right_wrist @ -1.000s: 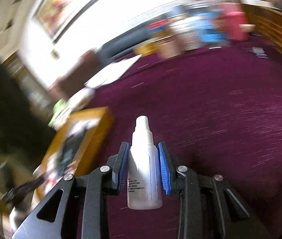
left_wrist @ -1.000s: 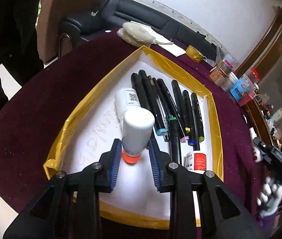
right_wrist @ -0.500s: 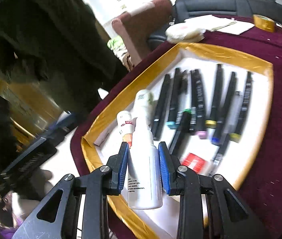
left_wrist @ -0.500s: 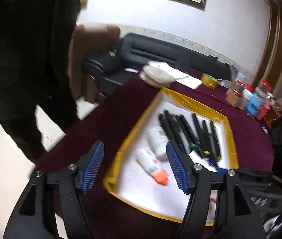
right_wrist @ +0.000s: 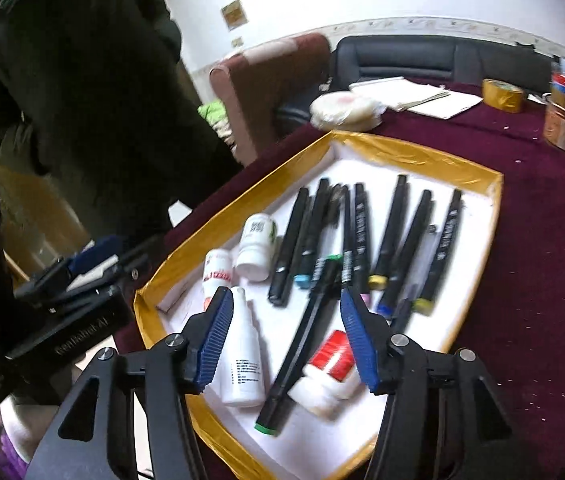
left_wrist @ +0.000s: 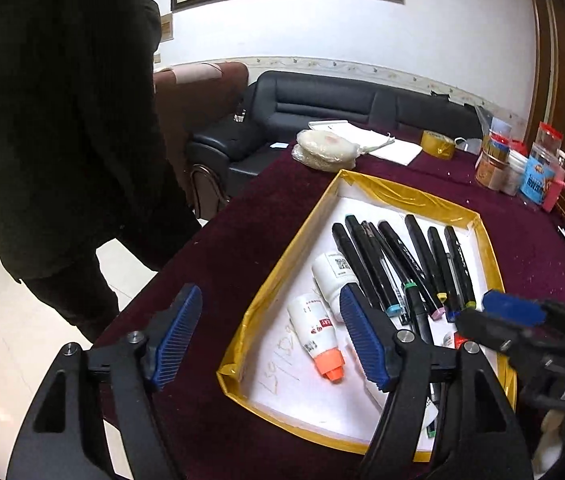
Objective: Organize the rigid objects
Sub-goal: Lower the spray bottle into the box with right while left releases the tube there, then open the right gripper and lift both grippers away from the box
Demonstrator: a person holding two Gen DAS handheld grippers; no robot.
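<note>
Tray, gold-rimmed: markers, spray bottle seen whole only from right wrist. Left gripper, right gripper: fingers spread, empty. Maroon tablecloth bare beyond rim.

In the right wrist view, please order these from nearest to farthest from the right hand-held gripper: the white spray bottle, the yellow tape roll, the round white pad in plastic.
1. The white spray bottle lies in the tray, just inside the left finger of the right hand-held gripper.
2. The round white pad sits beyond the tray's far edge.
3. The yellow tape roll is farthest, at the upper right.
</note>
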